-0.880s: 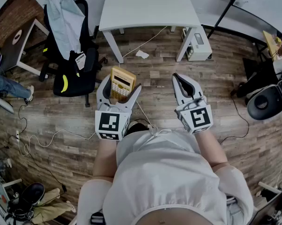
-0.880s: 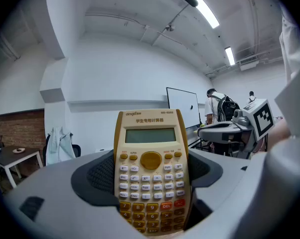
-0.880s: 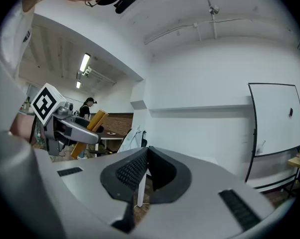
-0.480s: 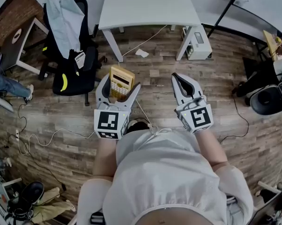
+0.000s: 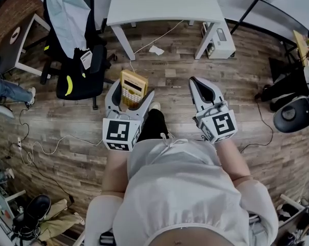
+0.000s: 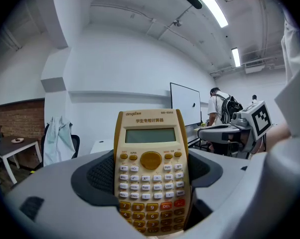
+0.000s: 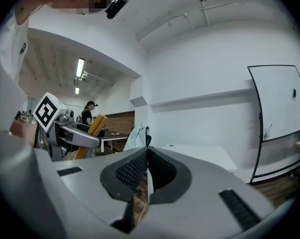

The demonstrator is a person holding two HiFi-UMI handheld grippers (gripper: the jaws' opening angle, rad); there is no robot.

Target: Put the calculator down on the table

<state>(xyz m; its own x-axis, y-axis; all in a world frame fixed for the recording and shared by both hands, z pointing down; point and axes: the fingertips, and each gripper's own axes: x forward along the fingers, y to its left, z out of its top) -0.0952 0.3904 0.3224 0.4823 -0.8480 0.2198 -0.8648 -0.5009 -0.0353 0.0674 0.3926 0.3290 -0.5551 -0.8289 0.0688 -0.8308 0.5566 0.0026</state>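
The head camera looks steeply down; both gripper cameras face forward, sharing the white table (image 5: 159, 4).

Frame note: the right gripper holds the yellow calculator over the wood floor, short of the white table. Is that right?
No: the left gripper holds the calculator, as the left gripper view shows. It is over the wood floor, short of the white table.

The calculator (image 5: 134, 86) sits between the jaws of the left gripper (image 5: 132, 92) and sticks out forward, above the floor (image 5: 175, 92) and short of the table (image 5: 159, 4) ahead. The right gripper (image 5: 194, 83) is beside it to the right, apart from it. Left of the table stands a chair (image 5: 87, 86) with a jacket (image 5: 67, 14) draped over its back. A scrap of paper (image 5: 156, 49) lies on the floor between the table's front legs, and a box (image 5: 221, 35) sits just beside the right leg.
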